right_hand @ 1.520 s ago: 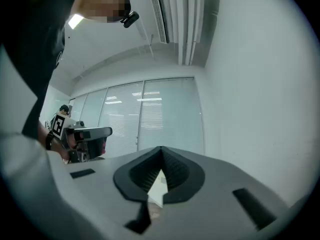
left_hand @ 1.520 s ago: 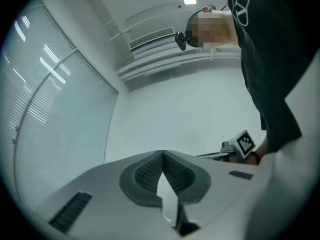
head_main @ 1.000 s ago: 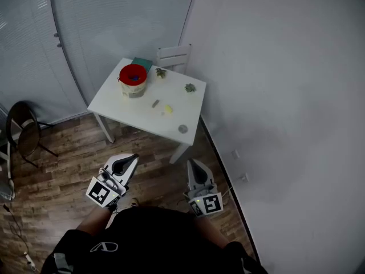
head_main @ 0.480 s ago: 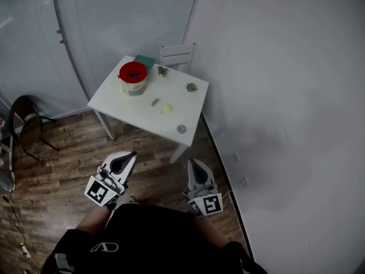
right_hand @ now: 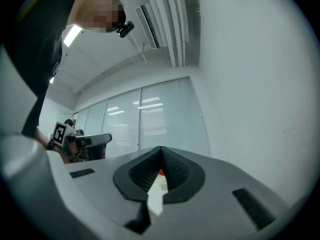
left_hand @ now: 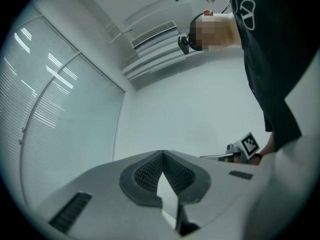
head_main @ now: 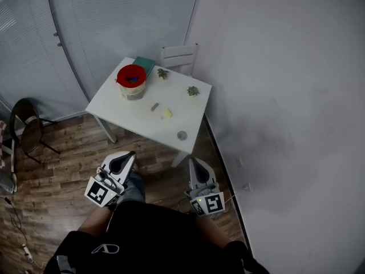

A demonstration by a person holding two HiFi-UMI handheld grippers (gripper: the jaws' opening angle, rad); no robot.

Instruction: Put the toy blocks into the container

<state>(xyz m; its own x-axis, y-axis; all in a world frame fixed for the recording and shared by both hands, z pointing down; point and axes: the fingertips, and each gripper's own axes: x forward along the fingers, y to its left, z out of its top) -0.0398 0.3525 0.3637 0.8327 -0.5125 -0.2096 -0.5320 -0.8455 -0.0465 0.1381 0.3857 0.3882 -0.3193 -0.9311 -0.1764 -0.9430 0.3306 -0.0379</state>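
Note:
A white table (head_main: pixel 114 104) stands across the room. On it is a bucket with a red rim (head_main: pixel 132 80) and something blue inside. Loose toy pieces lie on the tabletop: a grey one (head_main: pixel 154 107), a yellow one (head_main: pixel 168 113), two green ones (head_main: pixel 163 72) (head_main: pixel 193 90) and a grey round one (head_main: pixel 182 135). My left gripper (head_main: pixel 132 154) and right gripper (head_main: pixel 192 161) hang in front of my body, well short of the table. Both are shut and empty, tips meeting in the left gripper (left_hand: pixel 162 152) and the right gripper (right_hand: pixel 161 149) views.
A white chair (head_main: pixel 178 57) stands behind the table, against the wall. A teal flat thing (head_main: pixel 144 63) lies at the table's far edge. A black chair (head_main: pixel 25 127) is at the left, on the wooden floor. The white wall runs along the right.
The person has stepped toward the table; a leg now shows between the grippers. Both grippers travelled forward with the body and stayed shut.

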